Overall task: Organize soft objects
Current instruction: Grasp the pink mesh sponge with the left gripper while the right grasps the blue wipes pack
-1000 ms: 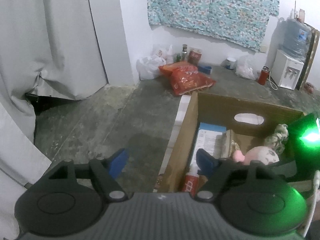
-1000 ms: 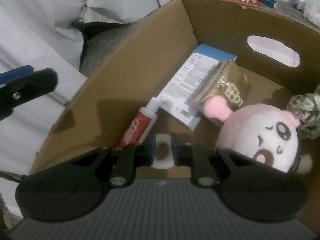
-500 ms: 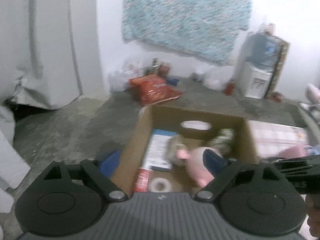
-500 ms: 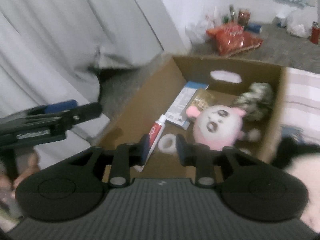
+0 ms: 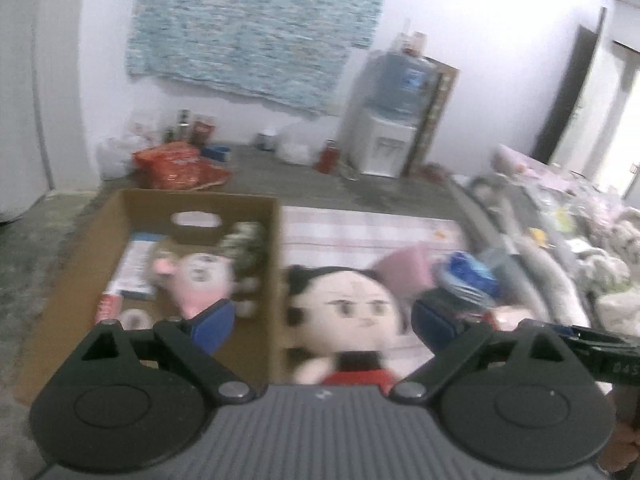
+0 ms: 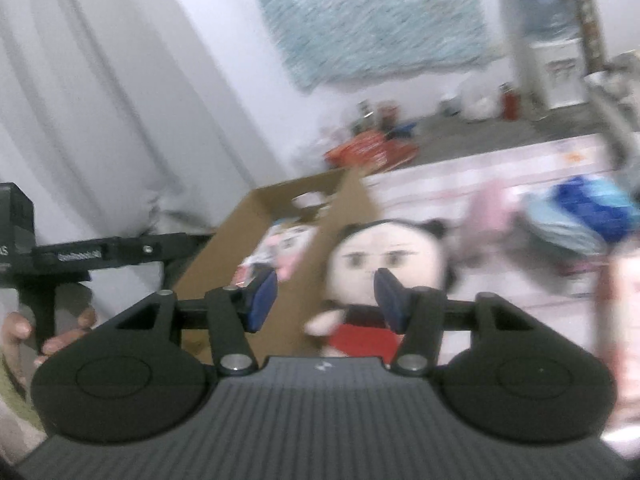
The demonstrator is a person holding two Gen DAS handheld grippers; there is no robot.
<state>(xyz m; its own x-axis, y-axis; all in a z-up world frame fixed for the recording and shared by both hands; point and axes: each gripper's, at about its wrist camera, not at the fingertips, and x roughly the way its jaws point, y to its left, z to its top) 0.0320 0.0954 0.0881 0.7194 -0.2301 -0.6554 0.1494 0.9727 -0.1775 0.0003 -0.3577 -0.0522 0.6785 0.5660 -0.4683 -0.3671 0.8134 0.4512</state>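
**Fingers open and empty, doll ahead**

My left fingers (image 5: 324, 322) stand wide apart with nothing between them; my right fingers (image 6: 326, 298) are about half open, have just been opening, and are empty too. The black-haired doll (image 5: 346, 312) lies on the striped bedding (image 5: 360, 228) straight ahead of both pairs, just beside the cardboard box (image 5: 276, 280), where the pink plush (image 5: 200, 280) already sits. Both views are smeared, so I risk misjudging my reach: the fingers could clip the box wall, or both pairs could collide converging on one doll.
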